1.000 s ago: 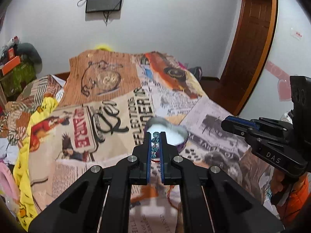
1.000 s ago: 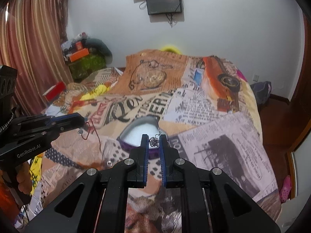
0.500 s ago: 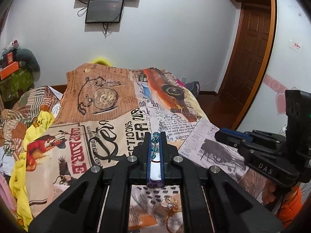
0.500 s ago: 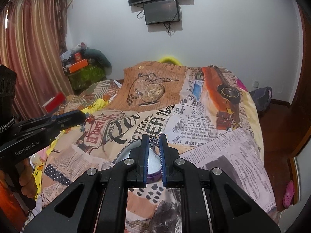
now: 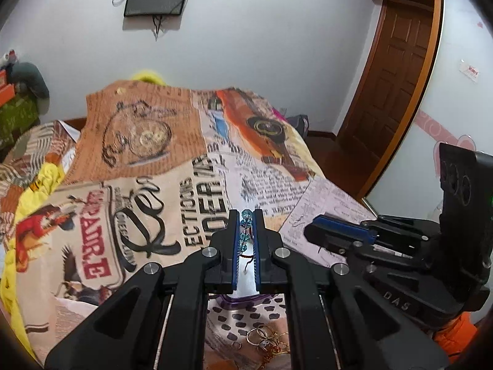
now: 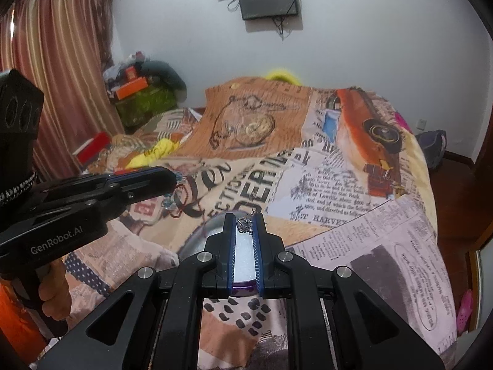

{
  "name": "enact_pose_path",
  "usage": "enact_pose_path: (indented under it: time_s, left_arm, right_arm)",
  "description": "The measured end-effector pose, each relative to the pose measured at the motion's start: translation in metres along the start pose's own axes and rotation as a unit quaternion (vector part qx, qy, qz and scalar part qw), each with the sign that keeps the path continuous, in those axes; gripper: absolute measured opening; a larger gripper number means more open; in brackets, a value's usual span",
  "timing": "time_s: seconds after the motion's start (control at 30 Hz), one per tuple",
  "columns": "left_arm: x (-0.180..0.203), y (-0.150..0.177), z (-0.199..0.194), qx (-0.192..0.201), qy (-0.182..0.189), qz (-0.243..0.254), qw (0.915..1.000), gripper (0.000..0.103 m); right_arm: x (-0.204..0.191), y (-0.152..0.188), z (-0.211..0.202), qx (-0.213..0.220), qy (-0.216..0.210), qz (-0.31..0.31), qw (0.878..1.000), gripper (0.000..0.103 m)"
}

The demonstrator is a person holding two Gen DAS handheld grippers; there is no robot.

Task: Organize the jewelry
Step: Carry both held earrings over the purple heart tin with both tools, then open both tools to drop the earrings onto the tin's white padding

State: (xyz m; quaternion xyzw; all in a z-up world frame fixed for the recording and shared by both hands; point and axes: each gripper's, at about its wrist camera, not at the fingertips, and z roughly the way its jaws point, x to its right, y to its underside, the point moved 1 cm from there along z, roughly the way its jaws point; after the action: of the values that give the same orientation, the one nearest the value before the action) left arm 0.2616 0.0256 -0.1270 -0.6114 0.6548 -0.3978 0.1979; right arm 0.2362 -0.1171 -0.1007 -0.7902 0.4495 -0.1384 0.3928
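Note:
My left gripper (image 5: 246,214) is shut on a blue bead bracelet (image 5: 245,236) with a red cord that hangs between the fingers. Under those fingers sits a purple jewelry box (image 5: 237,302) with a white lining. My right gripper (image 6: 245,217) is shut on a small silver chain piece (image 6: 244,224) at its tips, above the same box (image 6: 243,289). In the right wrist view the left gripper (image 6: 174,178) reaches in from the left with the beads (image 6: 169,204) dangling. In the left wrist view the right gripper (image 5: 308,231) reaches in from the right.
A newspaper-print bedspread (image 5: 154,191) covers the bed. Gold rings and a chain (image 5: 265,339) lie on it just in front of the box. Clutter (image 6: 144,92) and a curtain (image 6: 61,61) stand at the left, a wooden door (image 5: 397,77) at the right.
Both grippers have moved forward over the bed, each keeping its hold. The box has slid from ahead of the fingertips to beneath the fingers in both views.

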Motion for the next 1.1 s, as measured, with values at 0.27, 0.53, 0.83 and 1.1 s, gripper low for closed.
enact_pose_path:
  time_s: [0.27,0.53,0.83,1.1]
  left_arm:
    - [-0.008,0.022,0.037,-0.060,-0.001,-0.005,0.9982,0.006]
    - [-0.008,0.031,0.043,-0.074,-0.001,0.000,0.9973,0.006]
    - [-0.007,0.029,0.038,-0.072,-0.020,0.009,0.9971,0.006]
    - [-0.014,0.026,0.020,-0.053,-0.055,0.001,0.9971,0.040]
  right_arm:
    - [0.003,0.014,0.031,-0.056,-0.016,-0.003,0.998,0.009]
    - [0.000,0.019,0.040,-0.073,-0.017,-0.010,0.997,0.009]
    - [-0.002,0.020,0.045,-0.086,-0.014,-0.016,0.996,0.010]
    - [-0.009,0.021,0.044,-0.099,-0.009,-0.023,0.995,0.012]
